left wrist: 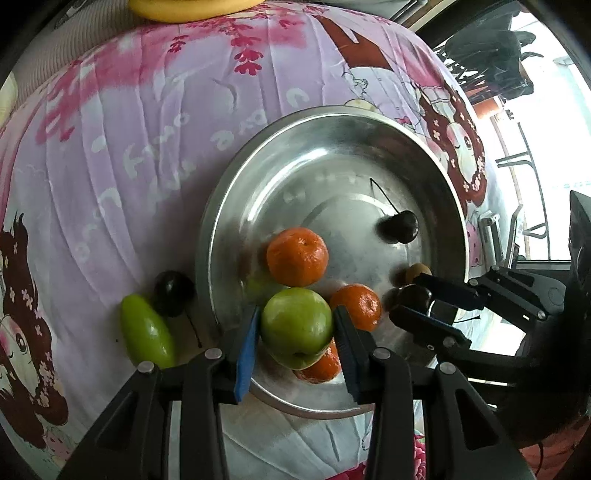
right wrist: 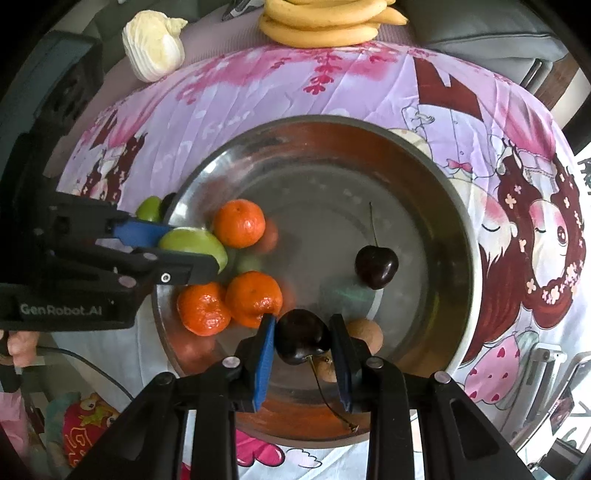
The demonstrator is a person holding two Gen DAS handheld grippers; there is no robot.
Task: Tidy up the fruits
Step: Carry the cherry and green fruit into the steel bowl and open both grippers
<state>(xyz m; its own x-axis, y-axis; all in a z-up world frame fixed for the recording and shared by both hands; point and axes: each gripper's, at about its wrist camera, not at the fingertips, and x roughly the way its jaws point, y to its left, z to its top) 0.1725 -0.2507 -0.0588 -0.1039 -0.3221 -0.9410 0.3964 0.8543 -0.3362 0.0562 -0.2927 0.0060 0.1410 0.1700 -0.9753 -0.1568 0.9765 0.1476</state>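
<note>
your left gripper (left wrist: 297,328) pinches a green apple (left wrist: 295,326) over the metal bowl (left wrist: 258,155); your right gripper (right wrist: 303,341) pinches a dark cherry (right wrist: 303,336).

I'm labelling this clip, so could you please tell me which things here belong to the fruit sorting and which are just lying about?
In the job:
- green fruit in left tongs
- dark cherry in right tongs
- oranges
- metal bowl
- loose cherry

Lying about:
- bananas
- cabbage
- printed cloth
</note>
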